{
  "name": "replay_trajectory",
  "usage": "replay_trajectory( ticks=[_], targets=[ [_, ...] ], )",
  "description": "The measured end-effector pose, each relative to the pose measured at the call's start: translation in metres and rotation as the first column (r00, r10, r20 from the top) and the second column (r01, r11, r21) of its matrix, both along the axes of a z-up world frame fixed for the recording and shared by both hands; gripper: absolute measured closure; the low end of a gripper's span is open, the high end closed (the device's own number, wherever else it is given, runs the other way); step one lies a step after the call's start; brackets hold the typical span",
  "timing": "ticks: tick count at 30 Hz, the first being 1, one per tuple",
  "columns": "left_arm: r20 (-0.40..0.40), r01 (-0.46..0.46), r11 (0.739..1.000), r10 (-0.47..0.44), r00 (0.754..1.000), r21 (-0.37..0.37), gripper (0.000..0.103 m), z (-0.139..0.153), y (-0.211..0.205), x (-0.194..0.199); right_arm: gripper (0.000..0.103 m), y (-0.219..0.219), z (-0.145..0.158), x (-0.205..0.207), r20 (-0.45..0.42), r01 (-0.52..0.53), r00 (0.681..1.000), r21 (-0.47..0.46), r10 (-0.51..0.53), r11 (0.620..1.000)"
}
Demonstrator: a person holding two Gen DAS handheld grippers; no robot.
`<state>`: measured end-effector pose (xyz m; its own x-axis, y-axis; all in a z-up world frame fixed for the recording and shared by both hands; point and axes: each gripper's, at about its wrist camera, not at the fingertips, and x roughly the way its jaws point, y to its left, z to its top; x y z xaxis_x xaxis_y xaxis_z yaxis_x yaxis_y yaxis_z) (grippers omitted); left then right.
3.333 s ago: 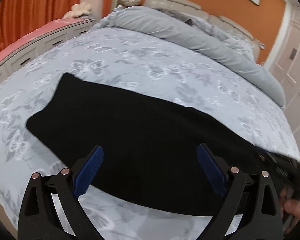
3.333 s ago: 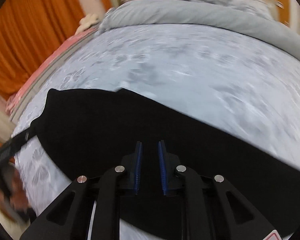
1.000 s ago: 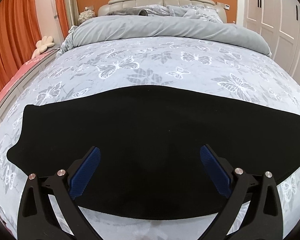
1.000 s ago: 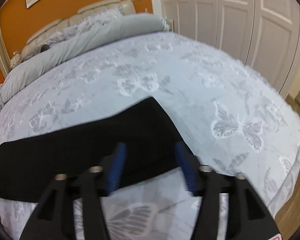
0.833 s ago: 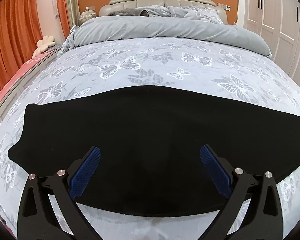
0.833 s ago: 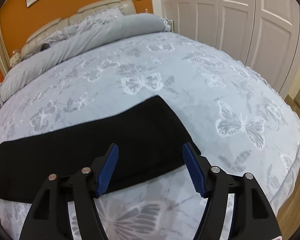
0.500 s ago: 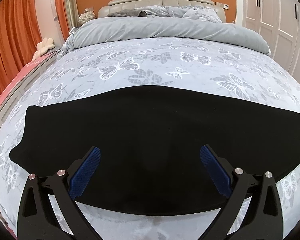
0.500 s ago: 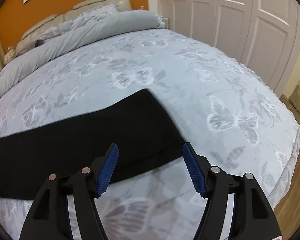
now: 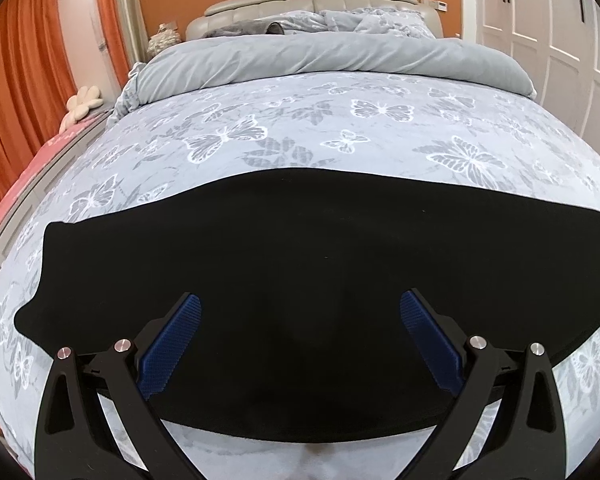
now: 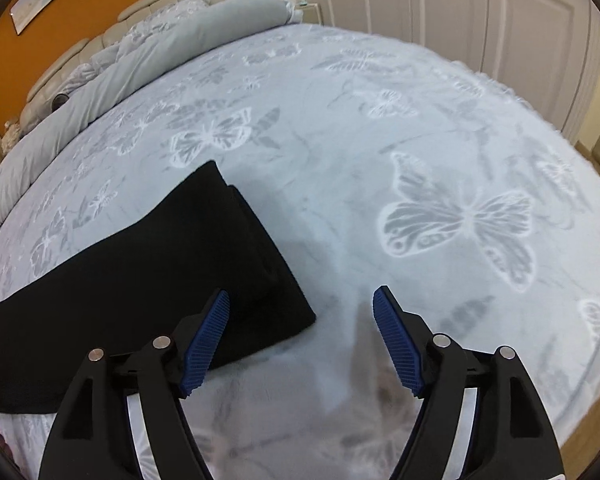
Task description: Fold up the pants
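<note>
One fold done I think: pants (image 9: 300, 272) lie long on bed (image 10: 380, 120), need folding across; left gripper (image 9: 300, 340) & right gripper (image 10: 300, 336) jaws wide, holding nothing

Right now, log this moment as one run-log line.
task: fold pants | pants: flat on bed, folded lengthwise | left gripper: open, above pants | right gripper: open, at pants' end | nothing held

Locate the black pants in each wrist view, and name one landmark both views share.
Left wrist: black pants stretch across the middle, between the open left gripper.
Right wrist: their end lies lower left, beside the open right gripper.
Shared landmark: rolled grey duvet.
</note>
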<state>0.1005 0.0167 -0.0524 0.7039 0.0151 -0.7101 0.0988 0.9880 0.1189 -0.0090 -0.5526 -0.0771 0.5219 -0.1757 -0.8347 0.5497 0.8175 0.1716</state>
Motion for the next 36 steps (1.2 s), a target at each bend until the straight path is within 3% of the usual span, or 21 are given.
replay_trajectory(
  ticks=[5,12,16,25,27,29,31,36],
  targets=[
    [-0.007,0.014,1.000,-0.014,1.000,-0.004,0.005,-0.002,-0.003,0.001,0.018,0.004,-0.008,0.012,-0.001,-0.016,1.000,0.007,0.016,1.000],
    [-0.041,-0.030,0.997,0.027,0.999,-0.067,0.005,-0.003,0.010,0.006,0.017,0.012,-0.009,0.023,0.015,-0.049,0.999,0.041,0.048,0.998],
    [-0.036,-0.041,0.996,0.038,0.999,-0.080,0.005,-0.001,0.013,0.005,0.031,0.016,-0.009,0.031,0.028,-0.061,0.998,0.054,0.060,0.997],
    [-0.031,-0.033,0.996,0.030,0.999,-0.086,0.005,0.002,0.013,0.004,0.033,0.011,-0.011,0.031,0.036,-0.034,0.999,0.087,0.031,0.996],
    [-0.034,-0.031,0.996,0.028,0.999,-0.089,0.005,0.002,0.013,0.004,0.041,0.009,-0.010,0.030,0.028,-0.032,0.999,0.075,0.030,0.997],
    [-0.047,-0.030,0.995,0.026,0.999,-0.093,0.005,0.001,0.012,0.005,0.065,0.008,-0.009,0.028,0.044,-0.037,0.999,0.104,0.032,0.994],
    [-0.063,-0.033,0.994,0.027,0.998,-0.100,0.005,-0.001,0.013,0.006,0.080,0.006,-0.007,0.027,0.069,-0.047,0.997,0.164,0.036,0.985],
    [-0.105,-0.072,0.989,0.059,0.993,-0.131,0.005,-0.003,0.024,0.008,0.085,0.018,0.006,0.029,0.090,-0.044,0.995,0.152,0.030,0.987]
  ],
)
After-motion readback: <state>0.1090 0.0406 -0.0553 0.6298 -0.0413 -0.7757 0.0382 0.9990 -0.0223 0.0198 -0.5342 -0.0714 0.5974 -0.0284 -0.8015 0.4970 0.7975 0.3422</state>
